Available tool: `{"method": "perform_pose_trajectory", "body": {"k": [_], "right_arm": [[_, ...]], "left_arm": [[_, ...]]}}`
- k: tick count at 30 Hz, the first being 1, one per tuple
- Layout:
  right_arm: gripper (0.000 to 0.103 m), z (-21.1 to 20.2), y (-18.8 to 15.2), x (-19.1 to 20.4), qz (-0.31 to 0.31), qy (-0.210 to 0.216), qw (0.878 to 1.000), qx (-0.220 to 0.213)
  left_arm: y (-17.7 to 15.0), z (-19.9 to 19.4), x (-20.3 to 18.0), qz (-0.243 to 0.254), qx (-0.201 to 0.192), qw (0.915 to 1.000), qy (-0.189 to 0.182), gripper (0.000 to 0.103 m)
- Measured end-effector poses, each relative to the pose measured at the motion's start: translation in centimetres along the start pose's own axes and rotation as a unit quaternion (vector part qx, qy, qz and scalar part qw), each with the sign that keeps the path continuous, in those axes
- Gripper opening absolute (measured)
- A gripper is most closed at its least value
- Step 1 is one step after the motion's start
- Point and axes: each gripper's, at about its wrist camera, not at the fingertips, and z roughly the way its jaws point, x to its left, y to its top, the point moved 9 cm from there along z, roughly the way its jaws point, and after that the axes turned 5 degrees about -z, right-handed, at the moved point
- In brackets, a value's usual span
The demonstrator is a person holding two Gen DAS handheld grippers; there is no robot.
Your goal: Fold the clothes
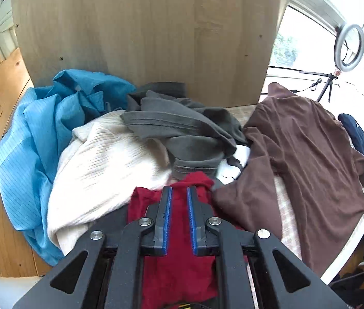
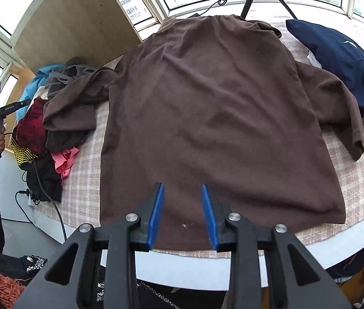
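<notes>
Clothes untouched; both tools (image 1: 179,189) (image 2: 183,186) slightly parted.

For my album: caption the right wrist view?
Open right gripper poised over a brown shirt spread flat on the checked table.

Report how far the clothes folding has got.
Done: a navy garment lies folded at the table's edge. In hand: the brown shirt is spread flat, unfolded; neither gripper holds anything. Left: the pile of blue, cream, grey and red clothes.
</notes>
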Motion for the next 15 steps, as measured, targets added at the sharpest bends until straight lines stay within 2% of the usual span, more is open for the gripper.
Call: {"method": "perform_pose_trajectory", "body": {"k": [1,3,6,7,9,11,13,15], "right_arm": [[0.03,-0.1,0.2,-0.1,0.002,0.002,1.0,-0.004],[0.03,-0.3,0.7,-0.8,0.012,-0.001,1.0,-0.014],[0.03,-0.8,1.4,-3.2,0.04,-0.017,0.998,-0.034],[0.03,-0.9,1.5,-4.2,0.052,-0.022,0.998,-0.038],[0.031,-0.7,1.5,-6.5,0.069,-0.04,0.996,-0.035],[0.031,-0.5,1.0,-9.0,0.083,-0.062,0.994,-0.028],[0.031,-0.5,0.0,-11.6,0.089,-0.083,0.992,-0.018],[0.031,-0.5,-1.2,-14.2,0.093,-0.104,0.99,-0.006]], "left_arm": [[-0.5,-0.4,-1.9,0.02,-0.003,0.9998,-0.01,0.026],[-1.7,-0.5,-5.9,0.058,-0.001,0.9976,-0.037,0.027],[-3.9,1.1,-12.4,0.111,0.021,0.9897,-0.088,0.029],[-4.7,2.1,-14.0,0.13,0.03,0.9872,-0.087,0.032],[-5.9,4.4,-15.8,0.159,0.046,0.9846,-0.055,0.032],[-6.8,6.2,-16.3,0.165,0.061,0.9837,-0.036,0.032],[-7.4,7.1,-15.8,0.148,0.07,0.9863,-0.016,0.029],[-8.8,6.5,-16.2,0.138,0.078,0.9867,-0.038,0.03]]}}
